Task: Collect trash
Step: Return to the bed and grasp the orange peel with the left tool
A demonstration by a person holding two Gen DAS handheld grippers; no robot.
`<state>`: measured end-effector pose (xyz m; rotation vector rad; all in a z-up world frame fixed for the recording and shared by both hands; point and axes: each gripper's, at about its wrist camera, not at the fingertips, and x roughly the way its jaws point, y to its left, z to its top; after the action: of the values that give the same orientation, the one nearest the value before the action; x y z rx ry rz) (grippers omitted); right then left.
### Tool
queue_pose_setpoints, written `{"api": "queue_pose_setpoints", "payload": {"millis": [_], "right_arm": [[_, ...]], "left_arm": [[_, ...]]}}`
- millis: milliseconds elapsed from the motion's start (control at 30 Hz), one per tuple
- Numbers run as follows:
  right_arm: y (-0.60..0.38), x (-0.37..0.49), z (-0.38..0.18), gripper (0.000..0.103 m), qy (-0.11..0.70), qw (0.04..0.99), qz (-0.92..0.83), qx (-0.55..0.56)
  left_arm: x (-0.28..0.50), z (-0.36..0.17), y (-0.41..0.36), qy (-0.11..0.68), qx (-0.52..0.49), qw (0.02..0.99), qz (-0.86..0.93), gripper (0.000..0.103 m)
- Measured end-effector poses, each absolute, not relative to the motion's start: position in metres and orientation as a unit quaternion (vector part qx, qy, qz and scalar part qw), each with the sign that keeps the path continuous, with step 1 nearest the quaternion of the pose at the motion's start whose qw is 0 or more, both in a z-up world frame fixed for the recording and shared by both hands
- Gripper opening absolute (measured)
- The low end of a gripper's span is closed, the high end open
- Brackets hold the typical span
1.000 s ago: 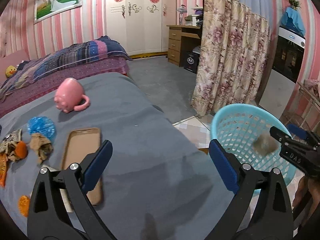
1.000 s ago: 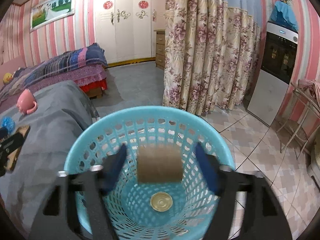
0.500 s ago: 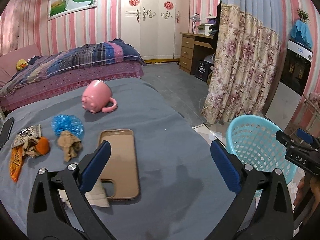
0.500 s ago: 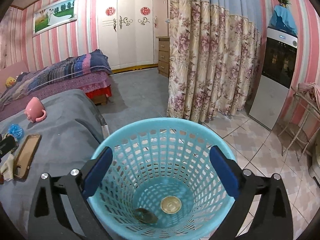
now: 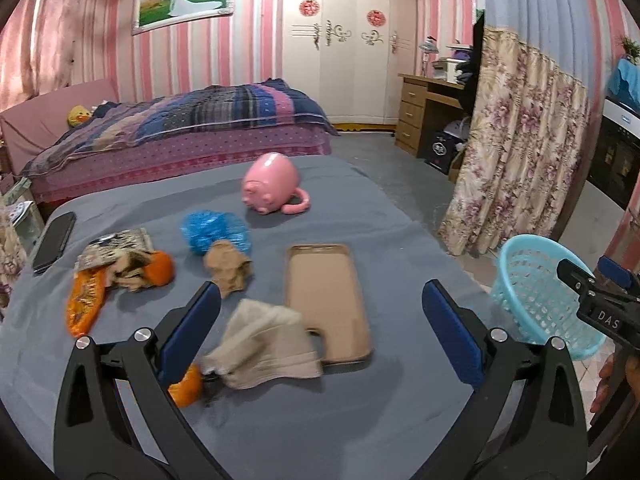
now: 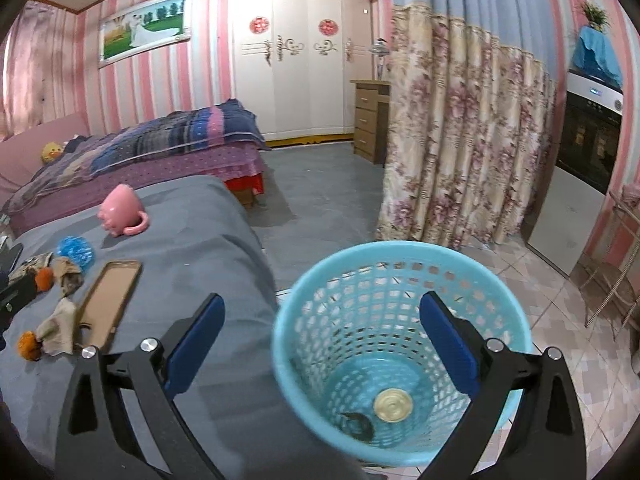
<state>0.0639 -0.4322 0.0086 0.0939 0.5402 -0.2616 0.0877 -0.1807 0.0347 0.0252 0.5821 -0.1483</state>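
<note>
Left wrist view: left claw (image 5: 320,316) spread wide, grasping nothing; crumpled tissue (image 5: 264,344) blurred, half covering an orange scrap (image 5: 186,386); more trash now in sight than before.
Right wrist view: right claw (image 6: 320,332) released, jaws lately opening, empty; basket (image 6: 400,264) beside grey worktop (image 6: 192,248); dark scrap (image 6: 356,426) inside unclear; cardboard roll gone from between pads.

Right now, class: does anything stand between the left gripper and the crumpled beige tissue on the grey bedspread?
Nothing visible does. The left gripper is open, and the beige tissue lies just ahead of its jaws. The phone case lies beside the tissue, touching its right edge, not in front.
</note>
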Motion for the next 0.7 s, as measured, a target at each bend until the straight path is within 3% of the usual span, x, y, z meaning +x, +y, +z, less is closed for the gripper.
{"api": "queue_pose_setpoints", "payload": {"millis": [700], "right_arm": [[-0.343,0.074,0.01,0.099,0.251,0.966,-0.06,0.017]], "left_arm": [[0.066,0.011,-0.089,0.284,-0.007,0.959,-0.011,0.097]]}}
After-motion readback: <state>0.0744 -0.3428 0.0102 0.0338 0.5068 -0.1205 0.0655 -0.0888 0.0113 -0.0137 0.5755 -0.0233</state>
